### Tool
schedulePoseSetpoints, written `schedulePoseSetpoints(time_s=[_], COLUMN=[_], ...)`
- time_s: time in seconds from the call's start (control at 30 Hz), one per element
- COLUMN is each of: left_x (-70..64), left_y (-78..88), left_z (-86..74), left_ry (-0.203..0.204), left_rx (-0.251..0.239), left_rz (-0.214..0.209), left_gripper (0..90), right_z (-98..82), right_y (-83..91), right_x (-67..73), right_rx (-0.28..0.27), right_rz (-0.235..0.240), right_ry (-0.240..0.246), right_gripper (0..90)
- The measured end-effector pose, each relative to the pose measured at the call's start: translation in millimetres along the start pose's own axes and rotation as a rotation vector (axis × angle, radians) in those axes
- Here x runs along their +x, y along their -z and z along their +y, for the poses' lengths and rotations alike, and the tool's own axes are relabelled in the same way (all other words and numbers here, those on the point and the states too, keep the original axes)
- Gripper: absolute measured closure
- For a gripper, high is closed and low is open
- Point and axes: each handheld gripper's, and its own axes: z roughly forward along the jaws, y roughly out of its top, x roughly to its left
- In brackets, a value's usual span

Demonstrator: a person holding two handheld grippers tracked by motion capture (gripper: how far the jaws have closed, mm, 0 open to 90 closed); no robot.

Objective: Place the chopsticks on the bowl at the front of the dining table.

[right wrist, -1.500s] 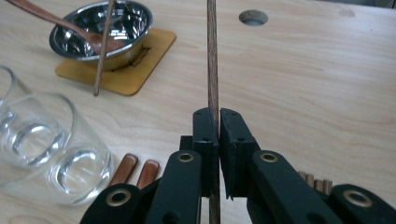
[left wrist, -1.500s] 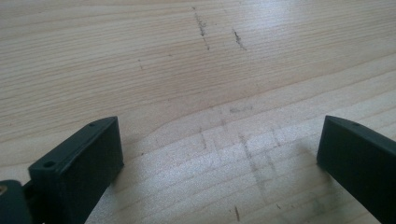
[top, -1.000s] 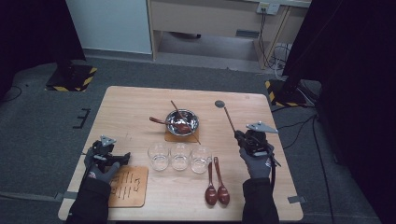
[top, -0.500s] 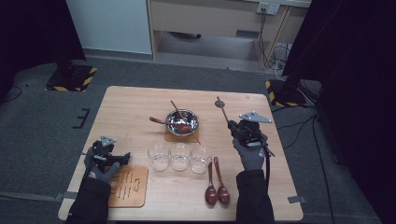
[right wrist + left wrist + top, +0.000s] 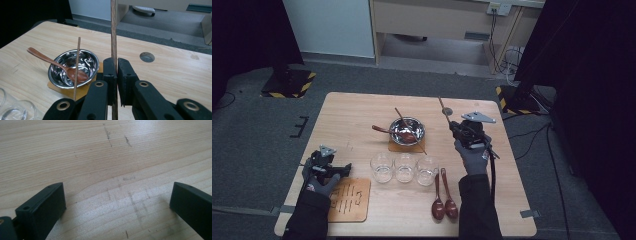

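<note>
R gripper (image 5: 114, 75) pinching a thin wooden stick (image 5: 113, 30) upright, just right of the steel bowl (image 5: 72, 67); stick looks light, stiff, maybe slick, so grip mid-shaft w/ pads flat; L gripper (image 5: 117, 202) spread over bare table (image 5: 75, 152).

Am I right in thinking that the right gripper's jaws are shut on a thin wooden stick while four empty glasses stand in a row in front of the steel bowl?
Not quite: the high view shows three glasses in the row, not four. The rest holds: the right gripper is shut on the thin wooden stick, as the right gripper view shows, and the glasses stand in front of the steel bowl.
</note>
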Motion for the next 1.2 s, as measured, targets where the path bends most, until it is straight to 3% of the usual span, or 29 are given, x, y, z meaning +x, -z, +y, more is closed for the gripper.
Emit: schedulePoseSetpoints(time_s=[1.2], left_x=[0.0], left_y=[0.0], left_z=[0.0], left_ry=[0.000], left_rx=[0.000], left_rz=[0.000], left_gripper=[0.0], right_z=[27.3], right_y=[-59.0], right_x=[24.8], right_rx=[-0.006], right_rz=[0.030], right_ry=[0.024], right_gripper=[85.5])
